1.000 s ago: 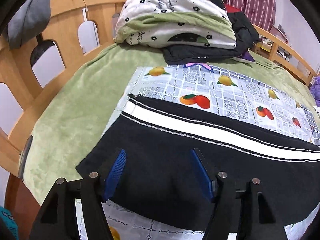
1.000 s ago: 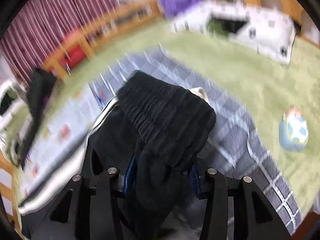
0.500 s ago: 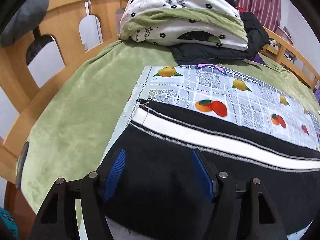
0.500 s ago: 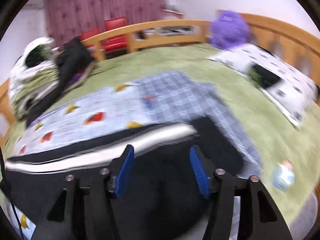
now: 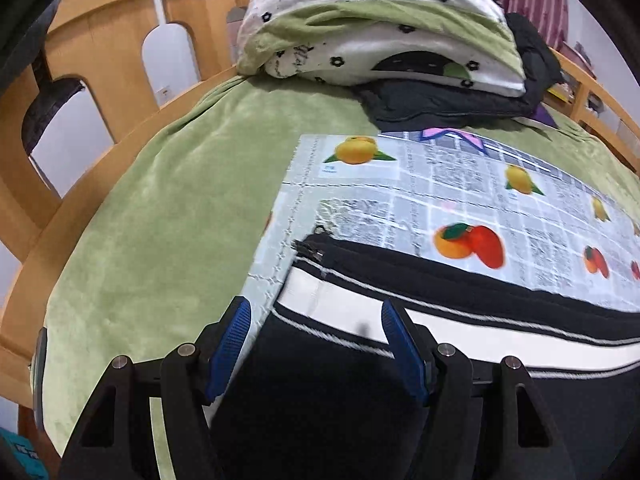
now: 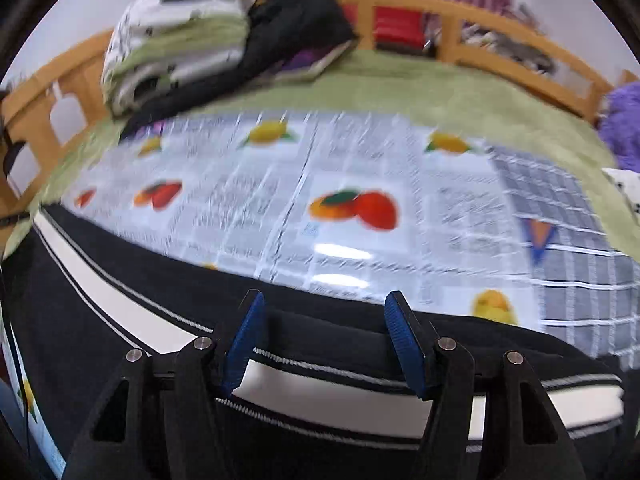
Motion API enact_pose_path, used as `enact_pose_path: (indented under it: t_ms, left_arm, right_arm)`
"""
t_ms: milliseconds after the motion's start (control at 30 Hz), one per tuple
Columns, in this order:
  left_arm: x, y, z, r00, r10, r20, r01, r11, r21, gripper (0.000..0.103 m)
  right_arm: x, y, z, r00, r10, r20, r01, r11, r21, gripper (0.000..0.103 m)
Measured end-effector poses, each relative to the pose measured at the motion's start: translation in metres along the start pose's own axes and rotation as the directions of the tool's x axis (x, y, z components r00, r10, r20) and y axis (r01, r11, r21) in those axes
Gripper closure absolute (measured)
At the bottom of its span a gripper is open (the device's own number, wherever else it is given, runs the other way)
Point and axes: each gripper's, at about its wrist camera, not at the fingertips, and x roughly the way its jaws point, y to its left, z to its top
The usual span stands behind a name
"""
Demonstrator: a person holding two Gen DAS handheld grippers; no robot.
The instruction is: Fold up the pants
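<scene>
Black pants (image 5: 360, 392) with a white side stripe lie flat on a fruit-print mat (image 5: 460, 200) on the bed. My left gripper (image 5: 316, 320) is open and hovers low over the leg end of the pants, near the mat's left edge. The pants also show in the right wrist view (image 6: 100, 340), where a folded part lies over the long leg. My right gripper (image 6: 324, 312) is open over that folded part, with the white stripe between its blue pads. Neither gripper holds any cloth.
A green blanket (image 5: 160, 220) covers the bed. A folded quilt (image 5: 360, 28) and dark clothes (image 5: 448, 104) are stacked at the head. A wooden bed rail (image 5: 100, 48) runs along the left and the far side (image 6: 500, 40). A purple plush toy (image 6: 624, 120) sits at the right.
My right gripper has let go of the black cloth it held, opened, and swung to face the head of the bed. My left gripper has slid toward the leg end.
</scene>
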Motion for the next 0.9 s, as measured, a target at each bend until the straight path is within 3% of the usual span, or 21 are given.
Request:
enact_pose_path:
  t_ms: [100, 167, 233, 300, 400, 500, 533, 567, 633, 700, 800, 900]
  left_arm:
    - [0.005, 0.006, 0.003, 1.0, -0.014, 0.003, 0.015, 1.0, -0.017, 0.037]
    - [0.009, 0.007, 0.005, 1.0, -0.009, 0.009, 0.009, 1.0, -0.013, 0.037]
    - [0.013, 0.006, 0.008, 1.0, 0.01, 0.007, -0.01, 1.0, -0.006, 0.037]
    - [0.016, 0.007, 0.011, 1.0, 0.017, 0.014, -0.017, 1.0, -0.004, 0.037]
    - [0.024, 0.009, 0.018, 0.999, 0.03, 0.012, -0.03, 1.0, -0.002, 0.037]
    - [0.043, 0.006, 0.022, 0.999, -0.017, -0.046, 0.018, 1.0, 0.015, 0.04]
    - [0.051, 0.004, 0.022, 0.998, -0.026, -0.065, 0.027, 0.999, 0.019, 0.053]
    - [0.056, 0.002, 0.022, 0.996, -0.037, -0.076, 0.039, 0.999, 0.025, 0.076]
    - [0.061, -0.004, 0.021, 0.994, -0.066, -0.088, 0.07, 0.997, 0.045, 0.082]
    - [0.054, -0.009, 0.024, 0.997, -0.066, -0.05, 0.071, 0.994, 0.087, 0.084]
    - [0.032, -0.004, 0.03, 0.994, -0.103, 0.029, 0.101, 0.992, 0.077, 0.084]
    - [0.033, 0.004, 0.036, 0.992, -0.125, 0.03, 0.124, 0.992, 0.031, 0.084]
  right_arm:
    - [0.021, 0.011, -0.008, 0.996, 0.026, -0.09, -0.034, 0.996, -0.081, 0.043]
    - [0.025, 0.019, -0.017, 0.997, 0.005, -0.083, -0.016, 0.991, -0.136, 0.053]
    - [0.026, 0.023, -0.019, 0.996, 0.016, -0.086, -0.028, 0.989, -0.145, 0.089]
    - [0.022, 0.024, -0.017, 0.997, -0.023, -0.067, 0.012, 0.987, -0.158, 0.094]
    - [0.016, 0.024, -0.02, 0.999, -0.019, -0.038, 0.013, 0.988, -0.157, 0.096]
    - [0.014, 0.023, -0.024, 1.0, -0.024, -0.009, 0.022, 0.99, -0.137, 0.097]
    - [0.012, 0.021, -0.024, 1.0, -0.017, 0.006, 0.018, 0.993, -0.117, 0.097]
    - [0.01, 0.02, -0.023, 1.0, -0.012, 0.022, 0.014, 0.995, -0.098, 0.097]
    - [0.008, 0.02, -0.024, 0.999, -0.012, 0.053, 0.016, 0.997, -0.079, 0.097]
    - [0.01, 0.017, -0.024, 0.998, -0.004, 0.066, 0.009, 0.997, -0.071, 0.098]
    - [0.004, 0.012, -0.021, 0.994, 0.012, 0.109, -0.01, 1.0, -0.014, 0.098]
    - [-0.007, 0.014, -0.013, 0.986, 0.019, 0.164, -0.019, 1.0, -0.003, 0.098]
